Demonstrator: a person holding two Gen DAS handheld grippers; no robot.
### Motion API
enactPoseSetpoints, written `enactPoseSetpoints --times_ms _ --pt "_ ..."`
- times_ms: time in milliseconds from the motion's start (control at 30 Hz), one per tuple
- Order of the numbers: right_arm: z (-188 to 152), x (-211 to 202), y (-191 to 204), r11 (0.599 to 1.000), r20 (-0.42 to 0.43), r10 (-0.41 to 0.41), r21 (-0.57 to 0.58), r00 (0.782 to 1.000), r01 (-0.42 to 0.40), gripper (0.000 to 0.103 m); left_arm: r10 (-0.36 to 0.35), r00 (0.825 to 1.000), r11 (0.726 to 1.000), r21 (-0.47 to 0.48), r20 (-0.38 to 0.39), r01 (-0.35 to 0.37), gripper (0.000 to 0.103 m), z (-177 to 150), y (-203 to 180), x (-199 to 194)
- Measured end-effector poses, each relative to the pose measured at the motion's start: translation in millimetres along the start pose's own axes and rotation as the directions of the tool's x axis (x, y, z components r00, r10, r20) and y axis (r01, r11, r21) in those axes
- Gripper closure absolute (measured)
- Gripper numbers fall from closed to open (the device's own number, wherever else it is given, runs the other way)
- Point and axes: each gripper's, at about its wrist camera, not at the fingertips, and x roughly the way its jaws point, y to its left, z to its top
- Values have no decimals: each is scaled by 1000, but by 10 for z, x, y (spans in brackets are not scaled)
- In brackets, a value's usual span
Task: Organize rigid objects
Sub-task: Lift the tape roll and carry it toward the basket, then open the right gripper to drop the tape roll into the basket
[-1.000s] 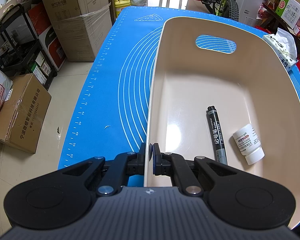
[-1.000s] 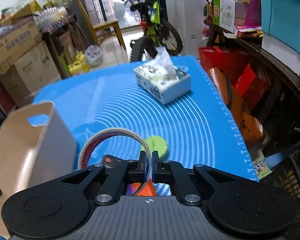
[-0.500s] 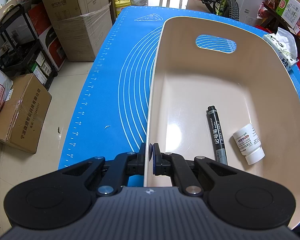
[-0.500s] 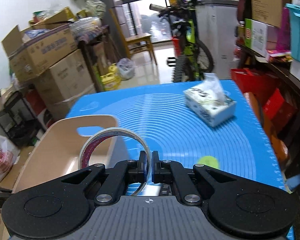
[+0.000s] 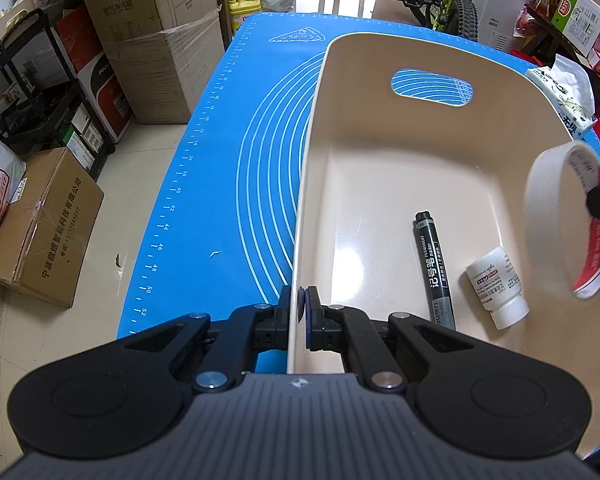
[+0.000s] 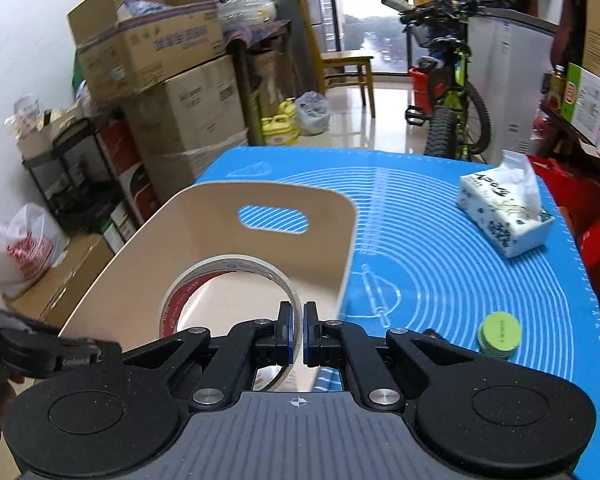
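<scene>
Clamping the near left rim of the cream bin, left tool is closed on the wall. Right tool pinches the band of a tape roll, held on edge above the bin's right side. Inside the bin: black marker reading "PERMANENT marker", white pill bottle just beside it. On the blue mat covering the table: tissue pack, green round lid right of the bin. Cardboard boxes and bicycle beyond.
</scene>
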Motion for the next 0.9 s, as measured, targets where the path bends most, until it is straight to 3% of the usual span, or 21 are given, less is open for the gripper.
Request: enactPoseSetpoints --times_ms 433,633,767,900 --pt "-146 324 396 989 -152 7 -143 988 -29 87 -1 1000 1000 0 0 1 96 1 -2 -1" --pt "-192 270 368 989 -136 21 -145 991 -40 64 -1 1000 1000 2 -1 1 96 3 -15 0" --pt "-144 184 316 990 -103 38 -130 994 -51 39 -1 1000 1000 1 0 1 96 4 -12 1" --pt "-72 57 247 992 -70 52 -112 996 -60 31 0 1000 1000 1 0 0 96 3 -18 1"
